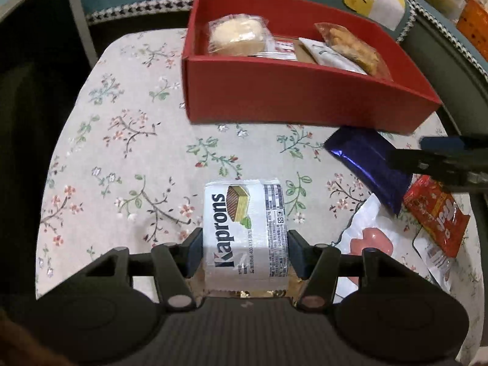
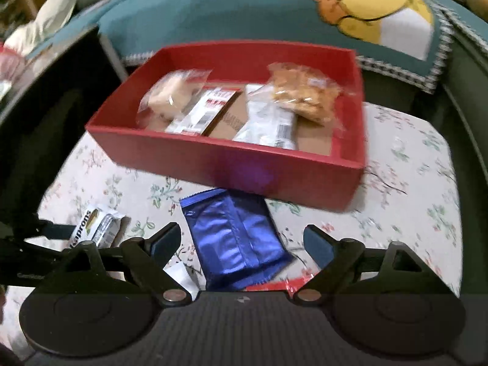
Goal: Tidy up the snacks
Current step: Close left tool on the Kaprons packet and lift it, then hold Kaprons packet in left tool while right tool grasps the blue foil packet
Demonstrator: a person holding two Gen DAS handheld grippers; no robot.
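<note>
Ahead of your left gripper (image 1: 245,248) the floral tablecloth (image 1: 128,140) lies bare up to the red box (image 1: 305,97). Rightward, the blue packet (image 1: 369,167) and red packet (image 1: 436,216) crowd the cloth (touching each other).

There is one red box (image 1: 305,94). Inside it I count four snacks: one round pale cake (image 1: 236,35) in a clear wrapper, one white and red packet (image 2: 202,113), one white packet (image 1: 331,55), and one bag of golden crunchy bits (image 1: 350,45). Outside the box I count five more: one white wafer pack (image 1: 245,228), one shiny blue packet (image 2: 238,238), one red packet (image 1: 436,213), one white and pink bag (image 1: 366,231), and one clear packet (image 1: 439,259) under the red one. There are two grippers, the left gripper (image 1: 245,245) and the right gripper (image 2: 242,241). One cushion (image 2: 375,9) has one yellow cartoon face.
</note>
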